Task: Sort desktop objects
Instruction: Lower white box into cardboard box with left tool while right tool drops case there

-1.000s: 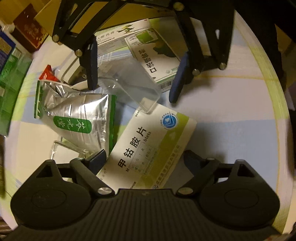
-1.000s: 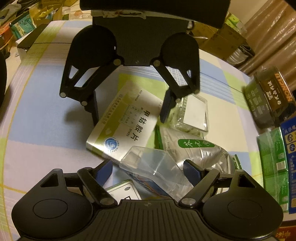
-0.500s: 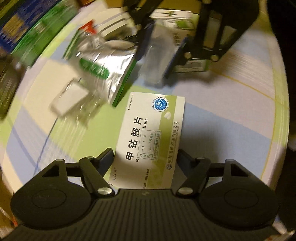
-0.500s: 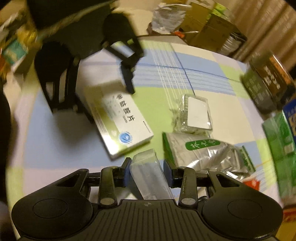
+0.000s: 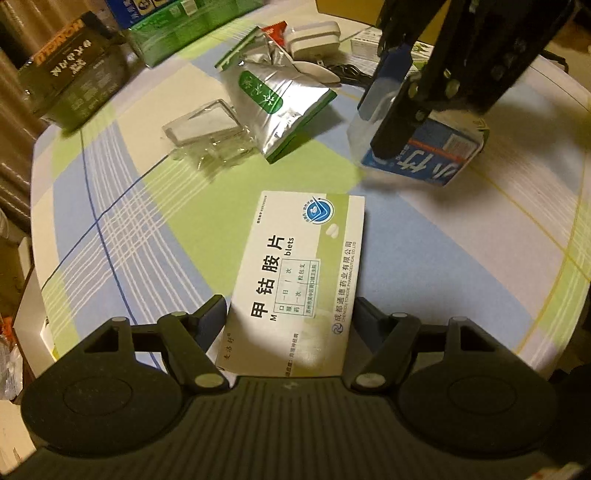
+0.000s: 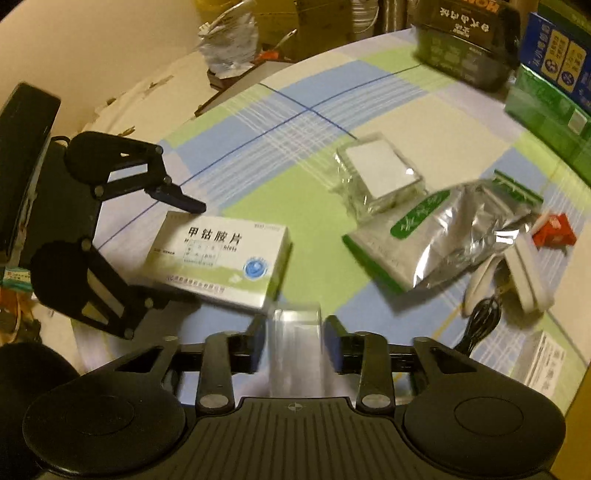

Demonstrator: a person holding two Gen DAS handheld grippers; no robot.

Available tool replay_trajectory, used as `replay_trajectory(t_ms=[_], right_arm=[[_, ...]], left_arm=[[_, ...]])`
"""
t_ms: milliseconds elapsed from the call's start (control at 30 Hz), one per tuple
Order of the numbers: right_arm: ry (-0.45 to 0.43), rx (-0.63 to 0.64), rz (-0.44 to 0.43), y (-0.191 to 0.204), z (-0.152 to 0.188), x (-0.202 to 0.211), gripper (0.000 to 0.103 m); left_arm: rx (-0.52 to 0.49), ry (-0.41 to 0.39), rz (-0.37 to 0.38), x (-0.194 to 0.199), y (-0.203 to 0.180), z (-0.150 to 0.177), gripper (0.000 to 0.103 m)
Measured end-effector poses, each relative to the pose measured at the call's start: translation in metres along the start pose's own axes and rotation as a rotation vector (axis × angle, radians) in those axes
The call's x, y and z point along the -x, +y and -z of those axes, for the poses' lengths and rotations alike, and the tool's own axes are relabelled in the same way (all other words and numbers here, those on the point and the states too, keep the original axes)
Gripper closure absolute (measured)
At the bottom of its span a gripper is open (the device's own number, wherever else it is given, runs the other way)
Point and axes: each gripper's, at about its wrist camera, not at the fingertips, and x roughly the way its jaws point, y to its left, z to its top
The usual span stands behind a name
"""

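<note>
A white and green medicine box (image 5: 295, 266) sits between the fingers of my left gripper (image 5: 290, 308), which is shut on its two long sides. The right wrist view shows the same box (image 6: 221, 258) low over the checked tablecloth, flanked by my left gripper (image 6: 173, 251). My right gripper (image 6: 295, 341) has a clear plastic box (image 6: 295, 332) between its blue pads; the jaws are opening but the pads still touch it. The left wrist view shows my right gripper (image 5: 384, 103) with that clear box (image 5: 364, 122) tilted above a blue and white carton (image 5: 436, 155).
A silver pouch with a green label (image 5: 273, 99) and a clear-wrapped white pack (image 5: 203, 125) lie mid-table. A white adapter (image 5: 314, 37) with a black cable, a dark carton (image 5: 70, 74) and green cartons (image 5: 177, 22) line the far edge. The table rim (image 5: 565, 280) curves on the right.
Both grippers went from open to closed: the left on the medicine box, the right on the clear plastic box. Both wrists rolled, and the left moved away from the pile with its box.
</note>
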Motion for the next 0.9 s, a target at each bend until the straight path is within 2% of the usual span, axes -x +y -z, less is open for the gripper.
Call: replay_trajectory(t_ms=[33,267,367,400,533,567,767,900], right_arm=[[-0.002,0.0,0.013,0.0,0.003,0.0,0.051],[-0.061,-0.073,0.048,0.003,0.03,0.001,0.05],[-0.091,-0.071,0.087,0.008,0.034,-0.003,0.051],[-0.095,-0.069,0.097,0.01,0.034,-0.004,0.052],[-0.106,-0.073,0.134,0.015,0.034,-0.008,0.072],[-0.105,-0.084,0.139,0.015,0.034,-0.008,0.074],[-0.12,-0.124,0.158,0.017,0.038,-0.006,0.075],[-0.165,-0.169,0.175,0.02,0.043,0.009,0.075]], left_arm=[[0.006,-0.006,-0.004,0.0,-0.001,0.0,0.032],[0.107,-0.046,0.038,-0.007,0.005,0.007,0.031],[0.127,-0.058,0.048,-0.008,0.006,0.006,0.031],[0.135,-0.061,0.055,-0.009,0.007,0.005,0.032],[0.16,-0.077,0.071,-0.01,0.01,0.001,0.032],[0.166,-0.08,0.074,-0.011,0.011,-0.001,0.032],[0.18,-0.067,0.079,-0.015,0.01,-0.006,0.034],[0.203,-0.074,0.076,-0.012,0.009,-0.006,0.035]])
